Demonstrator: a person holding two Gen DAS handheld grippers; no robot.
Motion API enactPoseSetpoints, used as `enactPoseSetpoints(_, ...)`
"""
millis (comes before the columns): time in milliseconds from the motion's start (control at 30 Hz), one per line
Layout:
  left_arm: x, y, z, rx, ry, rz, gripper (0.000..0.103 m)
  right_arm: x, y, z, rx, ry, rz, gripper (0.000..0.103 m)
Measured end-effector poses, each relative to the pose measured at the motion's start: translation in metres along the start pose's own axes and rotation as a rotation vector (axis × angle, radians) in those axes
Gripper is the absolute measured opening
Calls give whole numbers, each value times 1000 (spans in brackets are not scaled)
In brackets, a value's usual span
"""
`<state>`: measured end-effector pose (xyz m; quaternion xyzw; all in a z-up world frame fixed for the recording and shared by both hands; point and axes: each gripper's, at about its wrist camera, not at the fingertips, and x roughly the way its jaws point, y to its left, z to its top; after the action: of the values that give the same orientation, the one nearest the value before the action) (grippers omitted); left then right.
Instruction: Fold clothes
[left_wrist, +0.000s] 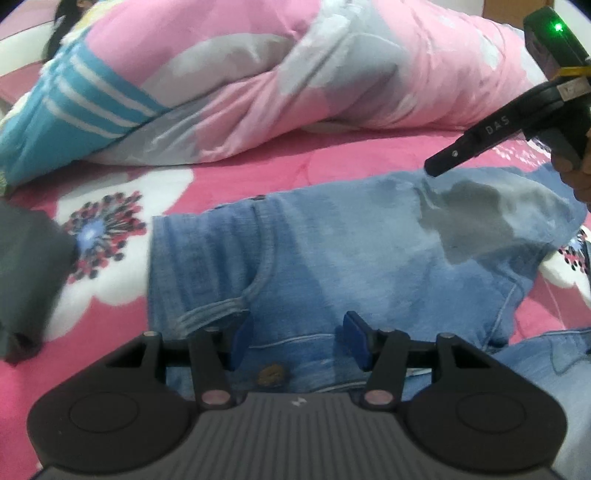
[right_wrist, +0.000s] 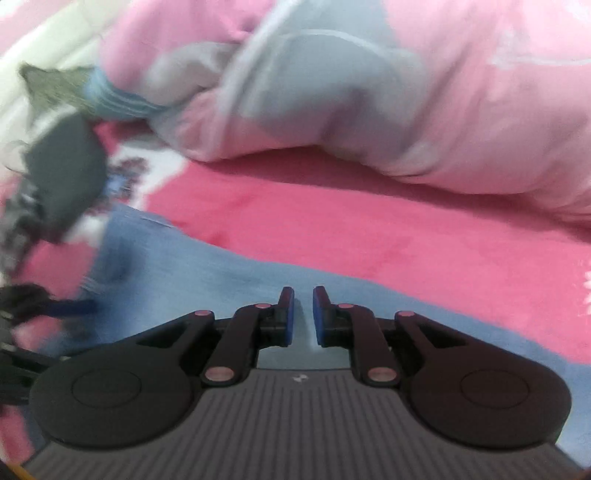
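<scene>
Light blue jeans (left_wrist: 332, 258) lie spread across a pink flowered bedspread (left_wrist: 122, 229), waistband button toward me. My left gripper (left_wrist: 298, 338) is open, its blue pads just above the waistband. My right gripper (right_wrist: 303, 317) hovers over the jeans' far edge (right_wrist: 236, 273), its pads a narrow gap apart with nothing between them. The right gripper also shows in the left wrist view (left_wrist: 439, 164), at the jeans' far right part.
A bunched pink, grey and blue quilt (left_wrist: 280, 74) lies along the back of the bed. A dark grey garment (left_wrist: 26, 273) lies at the left, also in the right wrist view (right_wrist: 66, 173).
</scene>
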<state>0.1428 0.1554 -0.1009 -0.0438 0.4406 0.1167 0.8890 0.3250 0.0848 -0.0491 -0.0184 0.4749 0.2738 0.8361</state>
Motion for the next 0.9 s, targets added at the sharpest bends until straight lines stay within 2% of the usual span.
enactPoseSetpoints(33, 2, 5, -2, -6, 12, 8, 55, 7, 5, 5, -4, 12, 33, 12)
enactPoseSetpoints(133, 7, 18, -13, -27, 36, 4, 60, 56, 26, 9, 4, 76, 46, 17)
enactPoseSetpoints(200, 5, 25, -15, -43, 32, -7, 60, 82, 25, 5, 89, 76, -7, 16)
enactPoseSetpoints(300, -7, 33, -16, -64, 21, -13, 60, 65, 16, 5, 284, -30, -15, 18)
enactPoseSetpoints(367, -16, 39, -16, -77, 15, -12, 60, 47, 20, 6, 289, -66, 8, 19)
enactPoseSetpoints(467, -33, 52, -21, -102, 19, 0, 60, 28, 34, 5, 223, -37, 24, 21)
enactPoseSetpoints(567, -53, 70, -30, -176, 62, -2, 60, 8, 48, -3, 228, -46, 51, 26)
enactPoseSetpoints(633, -66, 87, -41, -269, 113, -45, 63, -9, 56, -12, 229, -41, 81, 28)
enactPoseSetpoints(733, -77, 106, -58, -379, 196, -106, 63, -27, 78, -35, 204, -11, 109, 38)
enactPoseSetpoints(767, -79, 109, -63, -393, 217, -120, 63, -37, 82, -45, 207, 4, 119, 42)
enactPoseSetpoints(833, -79, 111, -74, -409, 268, -151, 69, -47, 94, -66, 207, 46, 133, 43)
enactPoseSetpoints(900, -76, 111, -82, -432, 316, -176, 69, -54, 105, -88, 219, 90, 128, 44)
